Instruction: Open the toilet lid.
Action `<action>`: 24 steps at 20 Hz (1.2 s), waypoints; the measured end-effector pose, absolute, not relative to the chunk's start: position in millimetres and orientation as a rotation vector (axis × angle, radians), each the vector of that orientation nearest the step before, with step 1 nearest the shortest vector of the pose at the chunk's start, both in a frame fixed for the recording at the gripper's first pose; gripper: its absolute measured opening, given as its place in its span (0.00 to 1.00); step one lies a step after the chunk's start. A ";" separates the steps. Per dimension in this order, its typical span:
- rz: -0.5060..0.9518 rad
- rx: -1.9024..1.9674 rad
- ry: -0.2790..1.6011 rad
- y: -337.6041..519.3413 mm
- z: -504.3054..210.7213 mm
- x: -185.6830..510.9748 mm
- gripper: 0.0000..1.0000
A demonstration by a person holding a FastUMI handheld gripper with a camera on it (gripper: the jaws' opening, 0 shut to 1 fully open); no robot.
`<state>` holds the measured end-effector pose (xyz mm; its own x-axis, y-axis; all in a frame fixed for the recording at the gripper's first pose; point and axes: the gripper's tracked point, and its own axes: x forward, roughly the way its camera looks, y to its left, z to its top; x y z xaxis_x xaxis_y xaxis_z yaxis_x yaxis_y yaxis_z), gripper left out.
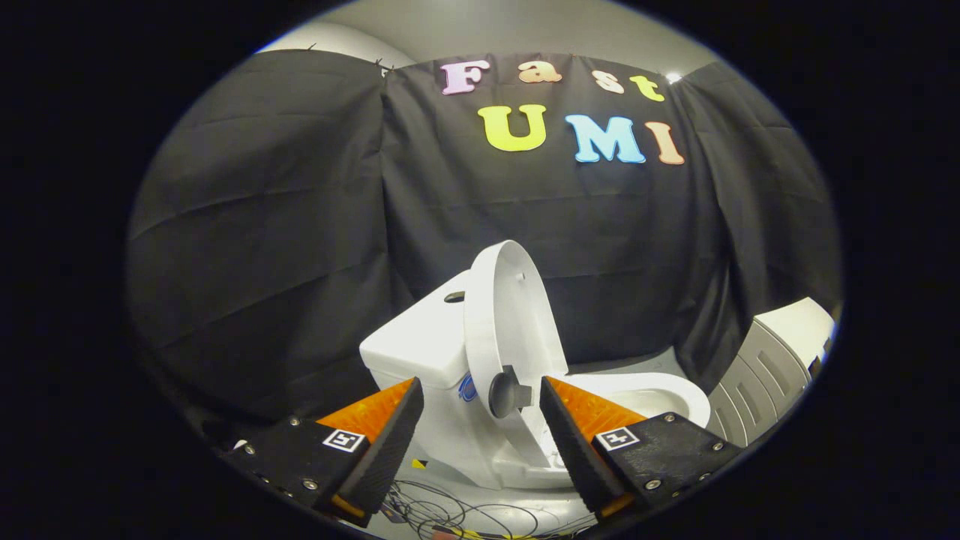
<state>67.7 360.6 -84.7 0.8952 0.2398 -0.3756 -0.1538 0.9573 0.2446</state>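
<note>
Between the two fingers of the gripper [480, 409] sits the dark knob [504, 393] stuck to the toilet lid [504, 330], and that knob is pretty clearly the reason the thing is held where it is. The fingers are spread apart with the knob in the gap, touching neither pad as far as I can tell, so nothing is being squeezed. The lid is already standing up, roughly vertical and leaning back toward the tank [418, 337], with the bowl [660, 394] open just off to the side of it. My guess is the job's basically done and the wide spread is just clearance around the knob.

Surface-wise, the toilet sits on a pale floor [517, 506], with a tangle of thin cables [442, 514] lying at its base right under the fingers. Black cloth [262, 225] hangs all round as the booth wall, and a grey ribbed bin-like thing [772, 367] stands beyond the bowl.
</note>
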 end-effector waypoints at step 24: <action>0.166 0.098 0.133 85.8 1.5 120.5 0.95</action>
<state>120.5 85.8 1.5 0.9775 0.1707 -0.1239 -0.1577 0.9815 0.1085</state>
